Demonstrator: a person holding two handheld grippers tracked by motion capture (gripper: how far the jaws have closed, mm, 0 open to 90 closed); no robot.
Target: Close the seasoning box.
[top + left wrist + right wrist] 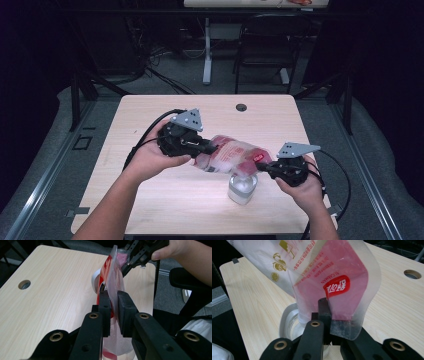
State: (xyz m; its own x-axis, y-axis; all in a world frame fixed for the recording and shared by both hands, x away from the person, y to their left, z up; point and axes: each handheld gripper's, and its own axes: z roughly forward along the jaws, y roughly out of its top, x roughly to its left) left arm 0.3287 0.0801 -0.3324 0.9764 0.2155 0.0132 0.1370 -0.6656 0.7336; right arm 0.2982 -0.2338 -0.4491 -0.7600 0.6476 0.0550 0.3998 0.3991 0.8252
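Both tongs are clamping the pouch (231, 154) above the counter (150, 200): left tongs (212, 147) pinching its upper end, right tongs (262, 165) its lower corner, long axis slanting down over the glass jar (242, 188).

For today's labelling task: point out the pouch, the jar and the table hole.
pouch (231, 153), high view, printed middle.
jar (242, 189), high view, glass side.
table hole (241, 107), high view, its centre.
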